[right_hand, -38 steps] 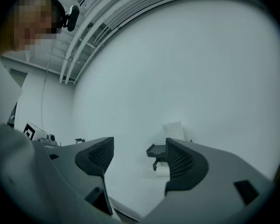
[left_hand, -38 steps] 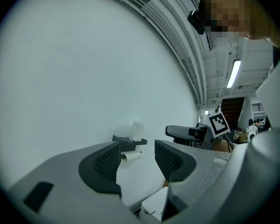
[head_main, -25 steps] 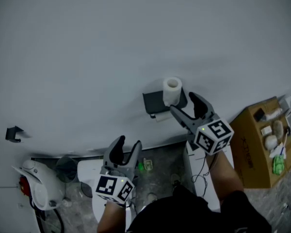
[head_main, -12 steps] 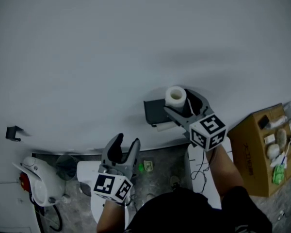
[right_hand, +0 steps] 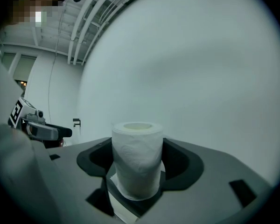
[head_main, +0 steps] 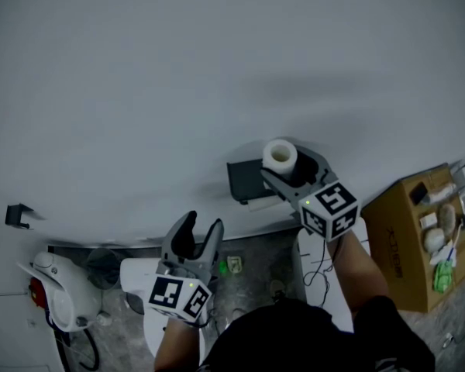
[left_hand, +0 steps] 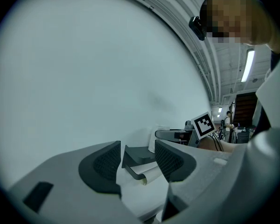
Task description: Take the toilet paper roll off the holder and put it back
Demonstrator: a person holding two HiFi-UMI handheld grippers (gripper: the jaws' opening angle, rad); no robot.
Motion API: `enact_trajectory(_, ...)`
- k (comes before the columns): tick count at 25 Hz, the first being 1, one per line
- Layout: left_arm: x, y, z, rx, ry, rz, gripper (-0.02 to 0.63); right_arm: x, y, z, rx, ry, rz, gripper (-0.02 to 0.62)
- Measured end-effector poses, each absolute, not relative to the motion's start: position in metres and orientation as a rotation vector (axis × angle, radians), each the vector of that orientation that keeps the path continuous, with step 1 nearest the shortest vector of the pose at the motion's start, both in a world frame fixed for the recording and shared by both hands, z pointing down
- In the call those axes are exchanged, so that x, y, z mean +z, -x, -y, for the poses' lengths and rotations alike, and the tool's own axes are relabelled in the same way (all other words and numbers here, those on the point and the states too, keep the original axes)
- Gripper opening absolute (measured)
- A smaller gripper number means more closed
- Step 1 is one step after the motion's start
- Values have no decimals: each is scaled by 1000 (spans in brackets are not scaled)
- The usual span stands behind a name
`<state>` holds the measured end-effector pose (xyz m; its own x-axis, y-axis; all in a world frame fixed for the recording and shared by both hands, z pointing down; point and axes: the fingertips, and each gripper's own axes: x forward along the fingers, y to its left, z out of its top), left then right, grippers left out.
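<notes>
While upright on the holder [head_main: 244, 180], the toilet paper roll [head_main: 280, 155] is clasped by the right gripper [right_hand: 136, 164], jaws just closed in | left gripper [head_main: 201, 225]: held agape, empty, farther from holder.

The left claw [left_hand: 137, 161] faces the white wall [left_hand: 84, 78], its jaws standing apart with nothing gripped. Through the gap shows the dark holder [left_hand: 141, 152], a loose paper sheet [left_hand: 148, 172] curling beneath it, and the white toilet paper roll [left_hand: 153, 139] just behind.
</notes>
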<state>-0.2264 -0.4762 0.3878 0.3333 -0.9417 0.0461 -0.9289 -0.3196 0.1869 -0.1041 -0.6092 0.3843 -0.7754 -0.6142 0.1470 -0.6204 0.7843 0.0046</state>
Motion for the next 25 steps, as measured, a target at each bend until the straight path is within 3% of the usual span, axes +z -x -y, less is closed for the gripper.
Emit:
enact_trajectory(17,372,249,410,-146,-2452,1685,201,336,119,533,-14,-1045,2901,298)
enact_trajectory(19,370,253,396,-150,-2458,1687,163,334,121,517,-11,-1054,2904,298)
enact_trajectory(22,367,261,374,-168,-2462,1689,33,334,121,490,0,-1077,2899,298)
enact_trajectory(25,370,263,355,-178,-2471,1653,5,337,118,463,14,-1118,2883,298)
